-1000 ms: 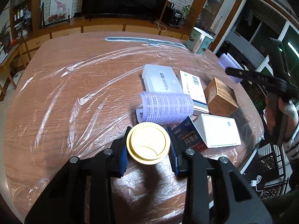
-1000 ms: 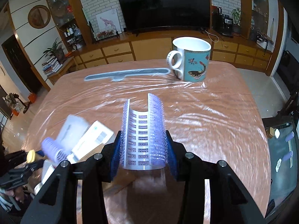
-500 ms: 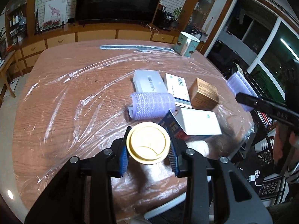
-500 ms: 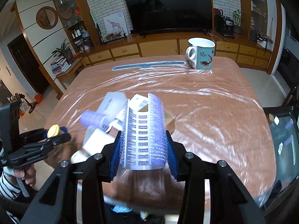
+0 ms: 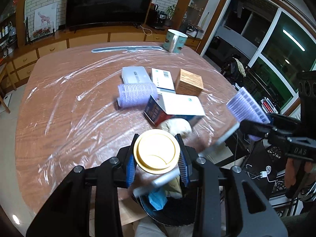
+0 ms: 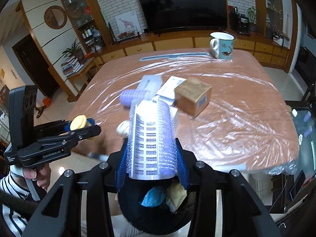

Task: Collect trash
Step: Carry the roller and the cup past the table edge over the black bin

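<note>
The left tool (image 5: 157, 165) is clamped on a round yellow plastic lid (image 5: 156, 151), and the right tool (image 6: 151, 166) is clamped on a curved purple bubble-textured plastic sheet (image 6: 151, 138). Both are held beyond the near edge of the plastic-covered wooden bench (image 5: 79, 102), above a black round bin (image 6: 154, 215) that contains blue and yellowish trash. A brown cardboard box (image 5: 189, 82) stays on the bench.

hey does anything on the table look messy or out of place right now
Yes. The boxes sit in a jumbled heap: the white box lies tilted across the dark blue box, and a purple hair roller lies on its side against them.
</note>
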Demonstrator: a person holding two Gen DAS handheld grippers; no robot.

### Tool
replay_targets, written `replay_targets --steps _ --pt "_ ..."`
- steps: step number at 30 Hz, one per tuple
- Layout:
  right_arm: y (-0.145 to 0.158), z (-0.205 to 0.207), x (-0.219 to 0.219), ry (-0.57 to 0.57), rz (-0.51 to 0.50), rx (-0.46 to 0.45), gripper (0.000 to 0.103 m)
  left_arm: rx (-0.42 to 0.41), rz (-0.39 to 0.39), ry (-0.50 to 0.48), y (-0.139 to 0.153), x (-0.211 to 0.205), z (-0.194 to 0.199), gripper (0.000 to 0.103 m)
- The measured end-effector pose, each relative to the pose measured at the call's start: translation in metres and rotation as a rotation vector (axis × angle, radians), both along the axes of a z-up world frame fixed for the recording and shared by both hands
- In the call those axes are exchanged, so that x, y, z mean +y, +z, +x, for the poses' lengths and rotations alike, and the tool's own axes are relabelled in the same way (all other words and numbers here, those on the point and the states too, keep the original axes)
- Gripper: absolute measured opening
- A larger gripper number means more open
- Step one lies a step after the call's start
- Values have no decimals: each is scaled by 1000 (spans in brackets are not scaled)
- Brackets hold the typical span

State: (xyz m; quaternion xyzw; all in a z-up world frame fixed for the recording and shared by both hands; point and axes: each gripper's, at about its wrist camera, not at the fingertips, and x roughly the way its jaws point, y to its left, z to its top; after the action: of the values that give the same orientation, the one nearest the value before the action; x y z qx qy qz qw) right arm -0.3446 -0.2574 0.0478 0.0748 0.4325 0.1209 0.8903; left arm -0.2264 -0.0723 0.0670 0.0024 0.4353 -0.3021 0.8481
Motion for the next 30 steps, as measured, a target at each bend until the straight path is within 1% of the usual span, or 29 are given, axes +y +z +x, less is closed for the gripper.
replay_targets --steps 3,9,12,22,30 --pt "-2 -10 5 42 14 11 42 -6 0 4 1 -2 -13 37" --pt "-16 -28 7 138 49 68 42 8 16 25 -3 -8 -39 37" --pt "-23 -37 4 175 36 82 42 17 25 30 -8 -15 -50 37" --pt "-54 -56 -9 246 16 149 42 57 96 44 -37 -38 -75 37" --pt "-78 -58 -12 292 -17 188 42 92 145 44 -63 -47 -86 37"
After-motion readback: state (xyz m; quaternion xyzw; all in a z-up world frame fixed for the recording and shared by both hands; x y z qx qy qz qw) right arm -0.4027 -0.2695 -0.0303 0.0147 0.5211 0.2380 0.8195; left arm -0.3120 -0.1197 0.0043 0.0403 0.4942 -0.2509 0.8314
